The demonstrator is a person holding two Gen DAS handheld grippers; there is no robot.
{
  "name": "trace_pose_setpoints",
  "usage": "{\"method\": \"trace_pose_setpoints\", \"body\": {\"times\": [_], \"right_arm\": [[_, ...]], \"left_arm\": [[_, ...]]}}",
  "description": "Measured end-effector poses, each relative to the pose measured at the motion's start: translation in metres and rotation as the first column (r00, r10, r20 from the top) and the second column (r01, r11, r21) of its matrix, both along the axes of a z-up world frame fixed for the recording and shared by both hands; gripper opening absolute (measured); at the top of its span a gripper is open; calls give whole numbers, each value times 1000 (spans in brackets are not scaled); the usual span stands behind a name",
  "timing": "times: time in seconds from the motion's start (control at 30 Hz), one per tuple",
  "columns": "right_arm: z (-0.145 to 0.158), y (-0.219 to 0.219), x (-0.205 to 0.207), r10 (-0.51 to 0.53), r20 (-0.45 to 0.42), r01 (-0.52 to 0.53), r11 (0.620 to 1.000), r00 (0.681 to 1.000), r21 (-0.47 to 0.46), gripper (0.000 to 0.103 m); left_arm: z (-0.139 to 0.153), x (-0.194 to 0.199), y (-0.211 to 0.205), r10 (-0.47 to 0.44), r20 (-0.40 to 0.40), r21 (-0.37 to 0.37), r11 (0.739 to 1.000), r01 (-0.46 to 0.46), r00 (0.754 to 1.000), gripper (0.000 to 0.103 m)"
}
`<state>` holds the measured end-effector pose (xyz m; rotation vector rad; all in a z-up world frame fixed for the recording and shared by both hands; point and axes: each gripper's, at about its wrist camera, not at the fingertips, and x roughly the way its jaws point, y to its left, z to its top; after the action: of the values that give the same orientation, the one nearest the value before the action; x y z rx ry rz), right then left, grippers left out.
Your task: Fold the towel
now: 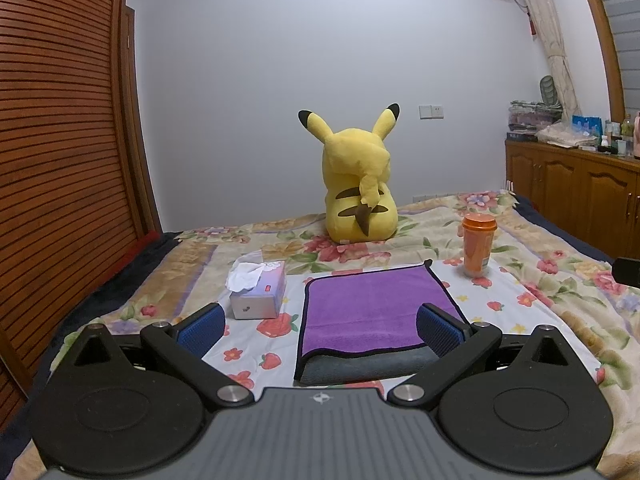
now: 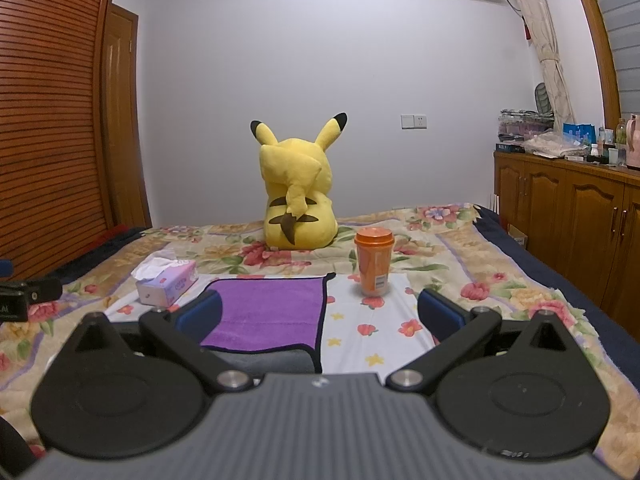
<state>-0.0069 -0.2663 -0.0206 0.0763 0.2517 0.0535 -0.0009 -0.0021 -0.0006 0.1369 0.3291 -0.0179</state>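
Both tools hang just above the near part of the bed [image 1: 560,300], each with its blue-padded fingers spread wide and nothing between them. From the left tool [image 1: 320,328] the towel [image 1: 372,308] lies straight ahead, and the right-hand finger pad [image 1: 440,334] overlaps its near right corner in the view; whether it touches the cloth cannot be told. From the right tool [image 2: 320,316] the towel [image 2: 272,312] sits to the left of centre, with the left pad [image 2: 200,312] in front of its near left part.

The towel lies flat on the flowered bed cover, purple side up, with a strip of its grey side showing along the near edge, so it appears to be folded over once already, the upper layer stopping short of the lower one's near edge. A tissue box [image 1: 256,292] stands just beside its left edge, an orange cup [image 1: 478,246] near its far right corner, and a yellow plush toy [image 1: 356,184] well behind.

The step in hand looks like the pause between folds. The next move would call for each tool to come down on an edge or corner, close on both layers together, and carry that side across without dragging the cloth into the tissue box or tipping the cup.
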Motion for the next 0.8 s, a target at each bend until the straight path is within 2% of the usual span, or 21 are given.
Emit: {"method": "trace_pose_setpoints", "body": {"times": [0.8], "right_arm": [[-1,-1,1,0,-2,0,1000,1000,4,103]], "left_arm": [[-1,1,0,0,-3,3,1000,0,1000,103]]}}
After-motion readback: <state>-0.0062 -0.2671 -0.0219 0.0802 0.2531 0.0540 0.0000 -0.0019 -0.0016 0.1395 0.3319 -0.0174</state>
